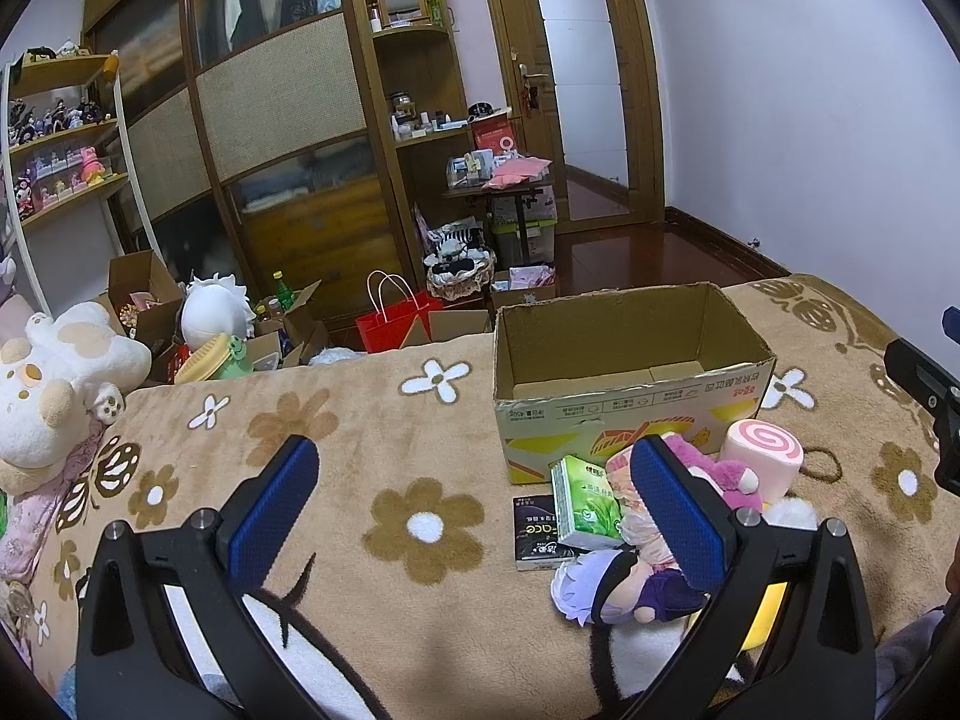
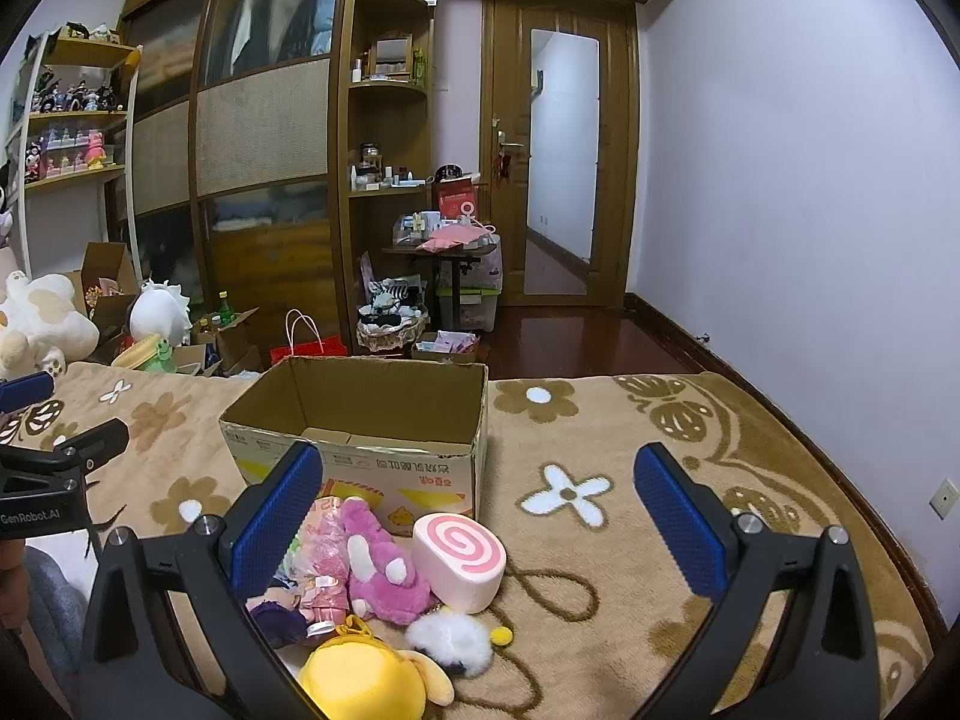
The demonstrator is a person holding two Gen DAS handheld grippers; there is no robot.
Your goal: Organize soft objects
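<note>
Floral blanket (image 2: 600,420): cardboard box (image 2: 360,420) upright, long axis left-right.

The yellow plush (image 2: 366,681) is cut off by the frame's bottom edge, its face unseen.

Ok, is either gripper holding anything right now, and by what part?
Nothing is held. The left gripper and right gripper are both open with nothing between the pads; the toys, including the pink plush, lie loose on the blanket.
</note>
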